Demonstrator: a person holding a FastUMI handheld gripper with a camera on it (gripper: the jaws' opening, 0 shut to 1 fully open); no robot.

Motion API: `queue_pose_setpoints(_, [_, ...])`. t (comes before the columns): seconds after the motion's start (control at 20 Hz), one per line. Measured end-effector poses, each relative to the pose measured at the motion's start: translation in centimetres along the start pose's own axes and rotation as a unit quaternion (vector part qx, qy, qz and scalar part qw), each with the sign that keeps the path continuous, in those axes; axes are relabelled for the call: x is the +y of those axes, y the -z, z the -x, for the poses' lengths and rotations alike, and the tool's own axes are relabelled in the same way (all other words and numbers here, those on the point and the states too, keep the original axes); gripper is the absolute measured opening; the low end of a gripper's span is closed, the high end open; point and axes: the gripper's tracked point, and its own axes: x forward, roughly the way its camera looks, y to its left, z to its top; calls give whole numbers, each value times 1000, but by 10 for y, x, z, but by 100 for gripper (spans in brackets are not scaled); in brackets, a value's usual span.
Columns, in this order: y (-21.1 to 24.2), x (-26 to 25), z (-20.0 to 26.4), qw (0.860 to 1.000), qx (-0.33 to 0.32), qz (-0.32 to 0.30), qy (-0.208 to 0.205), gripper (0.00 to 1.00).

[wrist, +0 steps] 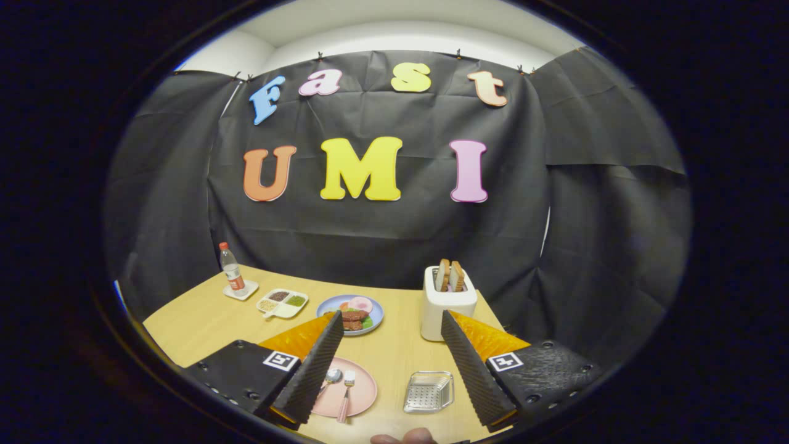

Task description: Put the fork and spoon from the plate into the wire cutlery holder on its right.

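The gripper (391,364) hangs wide open above the table (394,351), bare wood between its fingers. The holder (429,391) sits clear of the plate (351,391), its mouth unobstructed. The toaster (449,302) stands tall just beyond the holder.

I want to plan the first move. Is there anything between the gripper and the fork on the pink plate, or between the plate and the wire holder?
Nothing visible. The gripper is open above the table; fork and spoon lie uncovered on the pink plate, with bare tabletop up to the wire cutlery holder.
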Motion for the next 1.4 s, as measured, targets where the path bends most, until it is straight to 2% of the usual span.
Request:
queue_pose_setpoints(0.2, [28,29,-5,998,48,14,-25,95])
queue_pose_setpoints(0.45, [98,71,-9,987,143,30,-65,96])
queue_pose_setpoints(0.7, [174,81,-24,965,252,34,-58,96])
queue_pose_setpoints(0.9, [222,75,-41,950,309,27,-42,96])
queue_pose_setpoints(1.1, [247,68,-58,936,350,27,-25,82])
queue_pose_setpoints(1.4, [270,69,-72,920,389,51,-15,41])
